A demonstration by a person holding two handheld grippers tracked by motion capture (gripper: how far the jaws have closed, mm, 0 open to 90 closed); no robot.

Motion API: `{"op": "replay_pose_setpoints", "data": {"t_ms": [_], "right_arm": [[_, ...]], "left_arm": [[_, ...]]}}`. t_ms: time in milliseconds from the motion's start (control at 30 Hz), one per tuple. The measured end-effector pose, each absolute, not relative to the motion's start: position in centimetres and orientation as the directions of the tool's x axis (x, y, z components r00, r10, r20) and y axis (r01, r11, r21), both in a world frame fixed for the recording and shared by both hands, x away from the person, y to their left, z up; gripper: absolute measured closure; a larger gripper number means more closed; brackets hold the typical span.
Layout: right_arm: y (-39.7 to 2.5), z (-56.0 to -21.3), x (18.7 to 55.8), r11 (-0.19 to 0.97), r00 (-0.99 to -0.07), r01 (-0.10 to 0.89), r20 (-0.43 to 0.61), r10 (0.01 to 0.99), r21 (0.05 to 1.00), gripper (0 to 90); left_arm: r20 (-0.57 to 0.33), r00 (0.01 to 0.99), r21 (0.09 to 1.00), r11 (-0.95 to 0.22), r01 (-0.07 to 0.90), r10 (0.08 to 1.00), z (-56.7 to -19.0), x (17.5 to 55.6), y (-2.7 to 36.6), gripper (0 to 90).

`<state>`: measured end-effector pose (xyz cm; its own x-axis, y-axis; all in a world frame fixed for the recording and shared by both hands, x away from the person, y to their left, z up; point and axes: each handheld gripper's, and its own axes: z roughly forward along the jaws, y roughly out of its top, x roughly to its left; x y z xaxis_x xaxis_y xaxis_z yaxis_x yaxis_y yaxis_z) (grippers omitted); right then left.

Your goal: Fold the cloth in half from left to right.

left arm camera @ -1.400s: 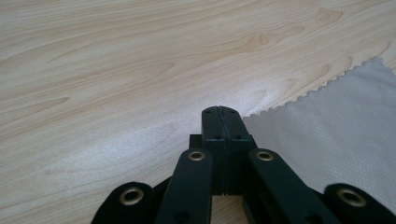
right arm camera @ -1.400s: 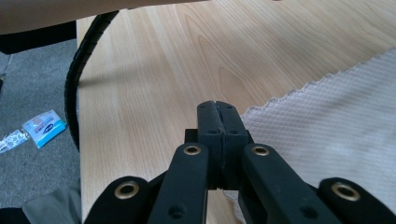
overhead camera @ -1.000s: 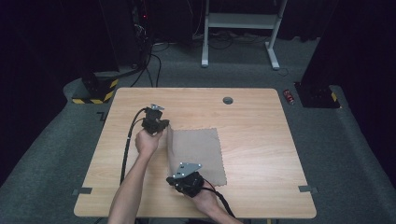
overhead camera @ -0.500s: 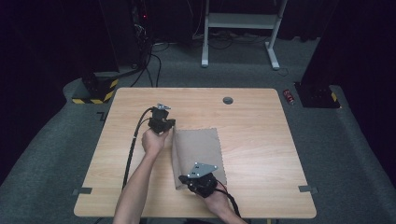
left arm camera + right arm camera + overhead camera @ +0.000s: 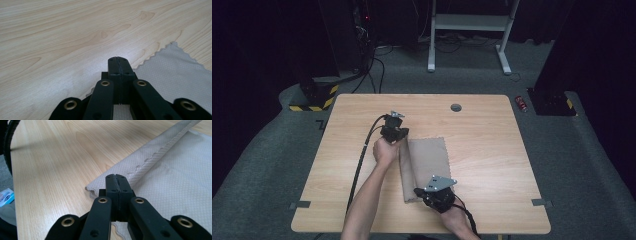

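The beige cloth (image 5: 427,162) lies flat on the table (image 5: 492,150), its long edge on the side of the left gripper (image 5: 394,131) turned over into a narrow fold that runs from that gripper down toward the right gripper (image 5: 435,192). Each gripper sits at one end of this folded edge with its jaws pressed together; both appear to pinch a corner of the cloth, the scalloped hem coming out just beside the closed tips in the left gripper view (image 5: 172,75) and the doubled edge starting right at the tips in the right gripper view (image 5: 150,157). The cloth looks thin, light and limp, so I judge it will sag and crease unless both ends are carried together and kept taut; the corners and hem are the sensible places to hold, since the middle gives nothing to pinch. Beyond the cloth, on the side away from the fold, the table offers wide bare wood for laying it over. The near table edge lies close behind the right gripper.
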<state>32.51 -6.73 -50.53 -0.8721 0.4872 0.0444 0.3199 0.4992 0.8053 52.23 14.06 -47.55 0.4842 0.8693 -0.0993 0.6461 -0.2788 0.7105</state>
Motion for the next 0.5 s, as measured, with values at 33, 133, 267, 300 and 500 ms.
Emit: {"op": "replay_pose_setpoints", "data": {"t_ms": [33,133,267,300,500], "right_arm": [[-6.9,-50.5,32.5,0.497,-0.869,0.325,0.047,0.492,0.805,90.0],[-7.3,-50.5,32.4,0.494,-0.866,0.328,0.046,0.499,0.805,90.0],[-8.3,-50.6,32.3,0.496,-0.858,0.329,0.035,0.512,0.804,90.0],[-8.5,-50.7,32.3,0.496,-0.858,0.328,0.033,0.513,0.804,90.0],[-9.0,-50.9,32.2,0.489,-0.850,0.341,0.041,0.526,0.803,90.0]], "left_arm": [[-0.094,0.489,0.712,-0.285,0.642,0.867,-47.5,52.3,13.9,90.0],[-0.097,0.493,0.717,-0.283,0.637,0.865,-47.5,52.4,13.6,90.0],[-0.096,0.506,0.709,-0.298,0.639,0.857,-47.8,52.6,12.8,90.0],[-0.099,0.507,0.706,-0.298,0.642,0.856,-47.8,52.7,12.6,90.0],[-0.083,0.528,0.707,-0.324,0.629,0.845,-47.5,52.9,11.6,90.0]]}}
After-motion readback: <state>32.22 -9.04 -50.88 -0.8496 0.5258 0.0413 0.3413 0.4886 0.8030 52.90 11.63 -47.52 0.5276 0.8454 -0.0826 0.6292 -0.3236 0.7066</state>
